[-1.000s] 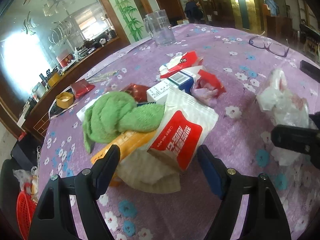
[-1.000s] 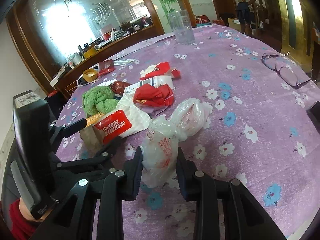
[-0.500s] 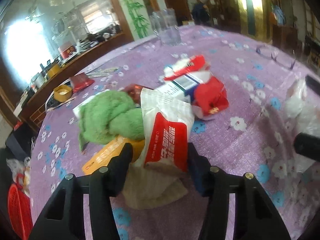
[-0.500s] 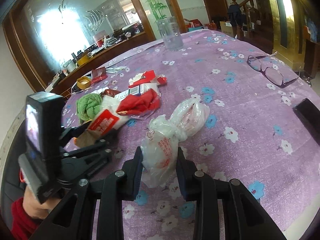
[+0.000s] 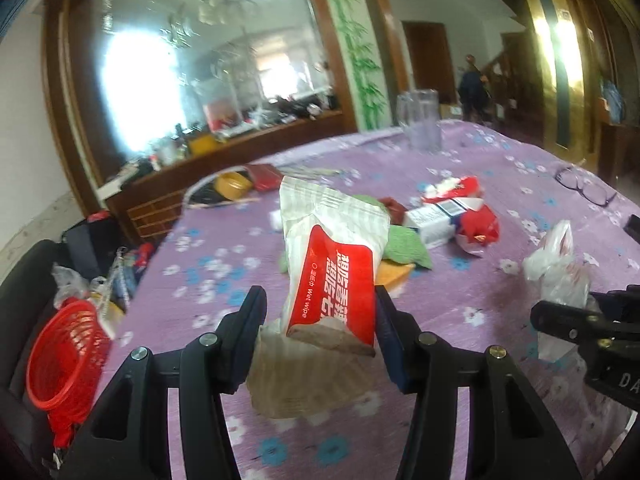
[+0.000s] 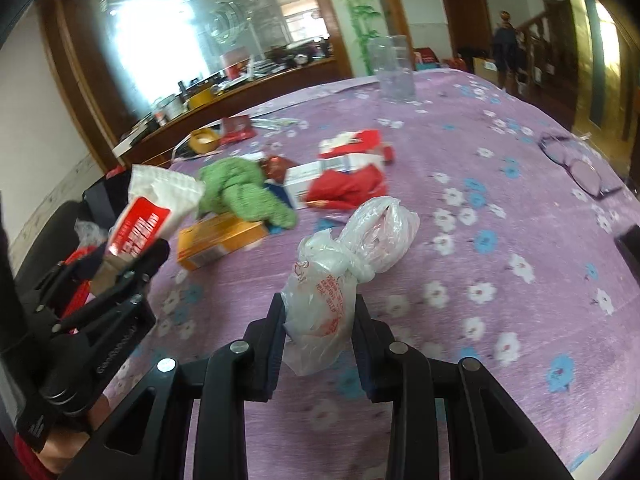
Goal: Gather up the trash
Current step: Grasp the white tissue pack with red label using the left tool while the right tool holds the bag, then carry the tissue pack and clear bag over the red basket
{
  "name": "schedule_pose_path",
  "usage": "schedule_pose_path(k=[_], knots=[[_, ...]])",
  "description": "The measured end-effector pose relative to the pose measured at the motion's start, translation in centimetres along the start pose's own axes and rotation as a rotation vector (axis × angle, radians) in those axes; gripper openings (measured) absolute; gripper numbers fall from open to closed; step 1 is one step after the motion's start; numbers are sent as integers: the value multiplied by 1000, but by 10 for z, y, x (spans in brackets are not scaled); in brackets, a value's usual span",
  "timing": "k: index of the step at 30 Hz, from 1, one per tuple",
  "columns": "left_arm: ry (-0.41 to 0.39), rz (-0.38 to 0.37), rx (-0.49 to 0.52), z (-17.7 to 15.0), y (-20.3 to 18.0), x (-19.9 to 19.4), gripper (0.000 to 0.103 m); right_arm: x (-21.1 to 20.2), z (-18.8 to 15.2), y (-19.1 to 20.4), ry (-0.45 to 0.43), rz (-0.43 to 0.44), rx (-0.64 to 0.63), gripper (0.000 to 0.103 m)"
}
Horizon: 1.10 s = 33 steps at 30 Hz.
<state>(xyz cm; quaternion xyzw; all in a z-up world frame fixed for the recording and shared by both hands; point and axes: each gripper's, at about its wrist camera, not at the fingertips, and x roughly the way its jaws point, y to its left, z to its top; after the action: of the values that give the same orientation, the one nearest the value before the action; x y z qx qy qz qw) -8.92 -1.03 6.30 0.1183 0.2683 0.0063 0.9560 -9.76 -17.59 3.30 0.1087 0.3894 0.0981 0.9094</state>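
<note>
Table is covered in a purple floral cloth; most trash is left in one heap mid-table for pickup. Red basket is seen off the table's left edge, likely the bin. Wipes pack is clamped upright in the left gripper, jaws closed on its lower end, lifted clear for carrying. Bag is pinched in the right gripper, jaws nearly closed, apparently lifted too.

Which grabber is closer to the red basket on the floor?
Left. The left gripper, holding the wet wipe pack, hangs near the red basket; the right gripper is farther along the table.
</note>
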Motion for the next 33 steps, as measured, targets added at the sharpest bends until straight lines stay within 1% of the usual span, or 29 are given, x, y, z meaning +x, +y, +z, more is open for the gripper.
schedule_pose_path(k=[2, 7, 15, 33], knots=[[-11, 24, -7, -4, 5, -5, 52, 1, -2, 10, 5, 5, -22, 33], [-14, 45, -33, -11, 22, -9, 52, 4, -8, 30, 18, 11, -68, 33], [-30, 85, -46, -20, 37, -18, 52, 5, -12, 49, 28, 14, -106, 33], [-28, 100, -71, -27, 57, -24, 52, 12, -13, 74, 44, 12, -158, 34]])
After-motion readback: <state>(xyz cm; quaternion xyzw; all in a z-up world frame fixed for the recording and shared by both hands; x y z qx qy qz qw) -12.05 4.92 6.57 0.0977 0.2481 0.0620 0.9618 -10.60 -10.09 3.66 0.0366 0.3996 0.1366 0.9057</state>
